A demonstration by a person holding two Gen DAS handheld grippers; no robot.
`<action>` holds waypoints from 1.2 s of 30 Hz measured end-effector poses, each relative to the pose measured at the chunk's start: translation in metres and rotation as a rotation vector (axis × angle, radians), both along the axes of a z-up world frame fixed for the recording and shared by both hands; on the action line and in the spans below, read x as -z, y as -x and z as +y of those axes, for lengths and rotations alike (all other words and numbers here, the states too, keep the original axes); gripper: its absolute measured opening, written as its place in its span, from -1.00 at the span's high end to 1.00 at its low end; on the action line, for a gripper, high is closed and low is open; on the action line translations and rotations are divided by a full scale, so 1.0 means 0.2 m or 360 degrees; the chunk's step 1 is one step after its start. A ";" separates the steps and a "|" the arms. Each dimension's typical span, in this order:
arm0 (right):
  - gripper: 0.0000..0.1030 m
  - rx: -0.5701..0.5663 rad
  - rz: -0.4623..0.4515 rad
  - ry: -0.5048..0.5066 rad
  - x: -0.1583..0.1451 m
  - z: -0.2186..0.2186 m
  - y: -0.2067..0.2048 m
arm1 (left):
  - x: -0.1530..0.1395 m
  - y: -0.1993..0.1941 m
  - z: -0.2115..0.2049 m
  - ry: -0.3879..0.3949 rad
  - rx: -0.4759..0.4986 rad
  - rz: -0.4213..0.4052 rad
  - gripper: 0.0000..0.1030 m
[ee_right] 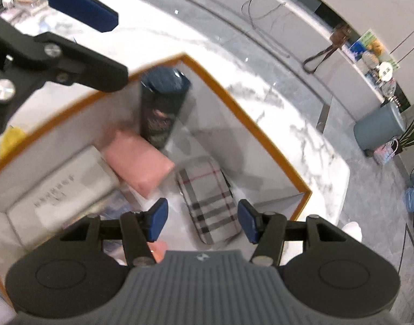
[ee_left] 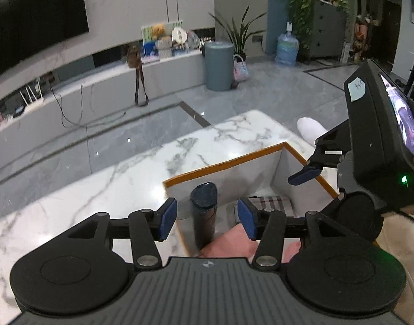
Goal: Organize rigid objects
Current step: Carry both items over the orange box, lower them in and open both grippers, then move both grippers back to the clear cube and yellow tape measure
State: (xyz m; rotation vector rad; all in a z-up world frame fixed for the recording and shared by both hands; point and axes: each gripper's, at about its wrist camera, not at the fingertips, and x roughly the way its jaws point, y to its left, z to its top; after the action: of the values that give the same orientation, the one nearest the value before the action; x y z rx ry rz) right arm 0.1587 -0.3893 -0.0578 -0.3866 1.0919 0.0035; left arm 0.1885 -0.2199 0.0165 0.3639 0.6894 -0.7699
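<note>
An open box with an orange rim [ee_left: 225, 162] stands on the marble table. In its far corner a dark bottle with a blue cap [ee_left: 204, 216] stands upright. My left gripper [ee_left: 207, 220] is open just above it, with its pads on either side of the bottle and apart from it. In the right wrist view the bottle [ee_right: 163, 108] stands beside a pink box [ee_right: 139, 159], a white box [ee_right: 60, 187] and a plaid case [ee_right: 209, 203] lying flat. My right gripper [ee_right: 202, 222] hangs open over the plaid case and holds nothing.
The marble table [ee_left: 112, 178] ends at the grey tiled floor beyond. A white-socked foot [ee_left: 311, 130] shows past the box. A grey bin [ee_left: 219, 65] stands on the floor. Something yellow [ee_right: 9, 138] lies outside the box's left wall.
</note>
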 end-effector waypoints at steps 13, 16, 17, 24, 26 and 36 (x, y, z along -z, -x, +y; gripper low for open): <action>0.08 -0.0196 -0.0232 -0.0357 -0.19 0.50 0.11 | 0.02 0.13 0.50 -0.0125 -0.0040 0.0029 -0.16; 0.08 -0.0267 -0.0186 -0.0403 -0.14 0.64 0.10 | 0.07 0.15 0.60 -0.0161 -0.0056 0.0058 -0.16; 0.08 -0.0296 -0.0155 -0.0415 -0.12 0.69 0.09 | 0.09 0.15 0.64 -0.0173 -0.0063 0.0067 -0.16; 0.06 -0.0344 0.0107 -0.0395 0.11 0.93 -0.06 | 0.21 0.12 0.82 -0.0243 -0.0083 0.0160 -0.16; 0.05 -0.0346 0.0184 -0.0366 0.18 0.96 -0.11 | 0.24 0.11 0.85 -0.0244 -0.0088 0.0173 -0.16; -0.12 -0.0222 0.0440 -0.0328 0.44 1.03 -0.29 | 0.41 0.04 0.98 -0.0227 -0.0119 0.0258 -0.16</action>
State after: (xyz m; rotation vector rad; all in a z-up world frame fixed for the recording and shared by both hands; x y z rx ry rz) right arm 0.2173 -0.1825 -0.1455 -0.2805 1.3210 0.2985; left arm 0.1802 -0.0235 -0.0652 0.4061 0.9085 -0.6857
